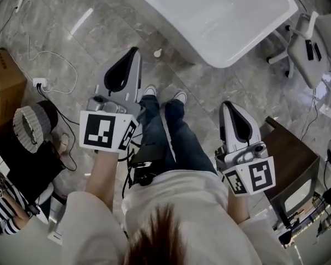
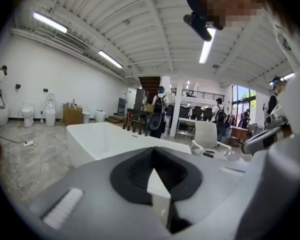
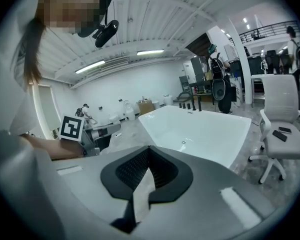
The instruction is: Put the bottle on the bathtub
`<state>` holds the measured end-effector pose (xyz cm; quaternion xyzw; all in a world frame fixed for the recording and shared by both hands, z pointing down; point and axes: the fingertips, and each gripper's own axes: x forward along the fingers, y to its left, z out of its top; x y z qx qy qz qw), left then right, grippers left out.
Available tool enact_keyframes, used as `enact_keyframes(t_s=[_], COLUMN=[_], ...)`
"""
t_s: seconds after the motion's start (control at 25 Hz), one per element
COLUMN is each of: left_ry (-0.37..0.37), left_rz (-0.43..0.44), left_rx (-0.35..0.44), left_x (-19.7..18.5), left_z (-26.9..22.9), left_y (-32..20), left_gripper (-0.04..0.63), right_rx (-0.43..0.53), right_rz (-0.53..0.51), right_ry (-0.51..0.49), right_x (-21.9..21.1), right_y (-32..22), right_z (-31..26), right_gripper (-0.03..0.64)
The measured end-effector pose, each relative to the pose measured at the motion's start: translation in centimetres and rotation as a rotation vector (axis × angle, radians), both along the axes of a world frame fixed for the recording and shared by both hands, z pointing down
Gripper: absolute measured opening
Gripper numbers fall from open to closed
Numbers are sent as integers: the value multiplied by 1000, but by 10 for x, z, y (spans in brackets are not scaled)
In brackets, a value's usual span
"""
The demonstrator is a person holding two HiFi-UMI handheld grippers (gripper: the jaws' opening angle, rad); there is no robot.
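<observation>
The bathtub (image 1: 220,15) lies ahead of both sets of jaws, and we see no bottle on the rim in view. Our left gripper (image 1: 131,57) and right gripper (image 1: 230,110) each have their jaws pressed together on nothing. No view shows the bottle, so we judge that finding, grasping and placing it all remain.

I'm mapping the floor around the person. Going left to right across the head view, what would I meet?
From left: cardboard box, white power strip, left tool, shoes, right tool, brown wooden table. The bathtub spans the middle, so its place is unclear.
</observation>
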<state>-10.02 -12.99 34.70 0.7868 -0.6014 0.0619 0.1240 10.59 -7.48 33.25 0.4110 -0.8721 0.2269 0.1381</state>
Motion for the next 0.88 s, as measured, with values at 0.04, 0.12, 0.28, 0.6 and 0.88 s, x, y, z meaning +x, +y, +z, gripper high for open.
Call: enact_keyframes(t_s=[0.04, 0.12, 0.28, 0.6, 0.88], left_ry=[-7, -26, -42, -30, -20], left_rz=[-9, -29, -83, -133, -92], left_rx=[16, 45, 101, 177, 214], left_x=[-3, -10, -29, -51, -45], left_z=[-13, -38, -83, -154, -199], left_y=[3, 9, 21, 41, 60], left_gripper=[49, 48, 49, 49, 49], right_rx=[10, 26, 60, 115, 159], right_rz=[-7, -15, -30, -50, -47], right_ry=[-1, -4, -1, -20, -33], right_x=[0, 1, -1, -18, -22], right_y=[1, 3, 6, 9, 7], right_z=[-6, -18, -41, -84, -113], right_gripper=[-2, -2, -2, -2, -2])
